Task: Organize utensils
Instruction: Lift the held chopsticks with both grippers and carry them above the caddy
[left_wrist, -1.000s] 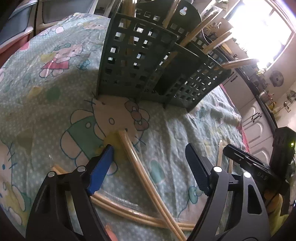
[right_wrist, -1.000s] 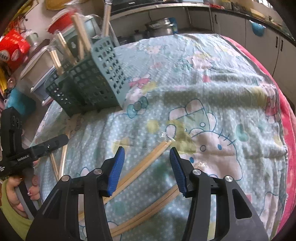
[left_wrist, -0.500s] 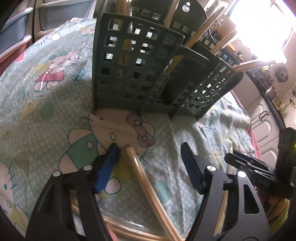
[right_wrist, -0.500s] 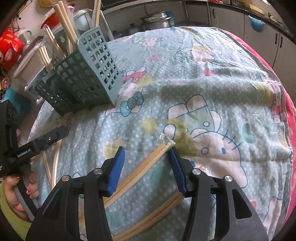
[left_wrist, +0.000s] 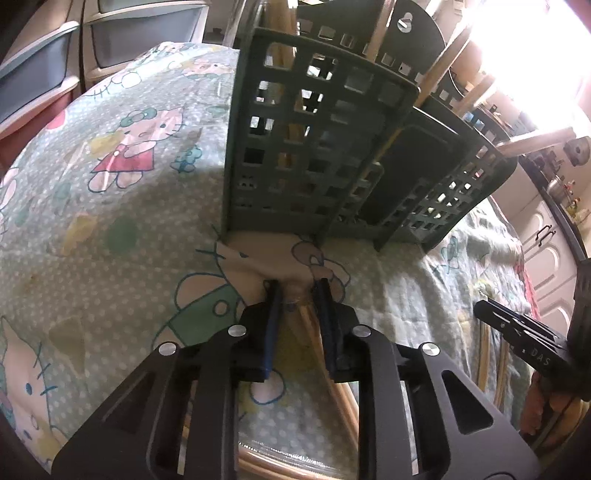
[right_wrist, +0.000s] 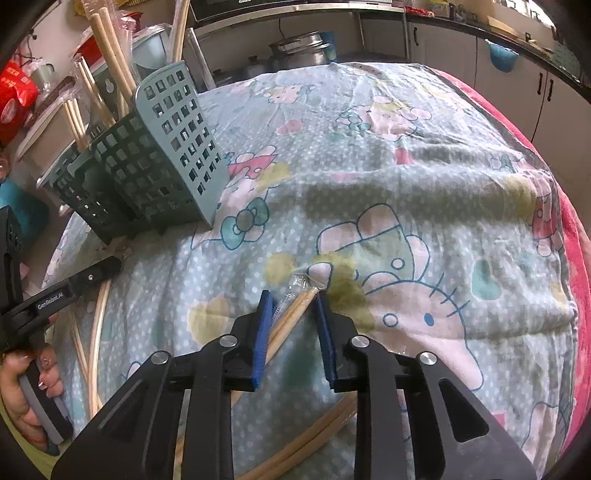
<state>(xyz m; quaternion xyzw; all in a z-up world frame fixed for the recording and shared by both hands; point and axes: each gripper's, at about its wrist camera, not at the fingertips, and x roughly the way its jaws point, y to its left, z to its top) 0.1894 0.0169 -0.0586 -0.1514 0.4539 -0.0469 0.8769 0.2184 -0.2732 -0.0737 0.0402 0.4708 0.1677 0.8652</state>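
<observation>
A green slotted utensil holder (left_wrist: 332, 147) stands on the Hello Kitty cloth with several chopsticks upright in it; it also shows in the right wrist view (right_wrist: 147, 173). My left gripper (left_wrist: 297, 291) is shut on the tip of a wrapped chopstick pair (left_wrist: 314, 336) lying just in front of the holder. My right gripper (right_wrist: 291, 299) has its jaws closed in around the tip of another wrapped chopstick pair (right_wrist: 295, 310) on the cloth, touching or nearly touching it.
More wrapped chopsticks lie on the cloth near both grippers (right_wrist: 317, 435) (left_wrist: 491, 362). Kitchen cabinets (right_wrist: 517, 74) and pots (right_wrist: 303, 48) stand beyond the table. Storage drawers (left_wrist: 44, 55) sit at the far left.
Both grippers moved forward along the cloth and closed their jaws from wide open onto the chopstick tips. The left one came closer to the holder.
</observation>
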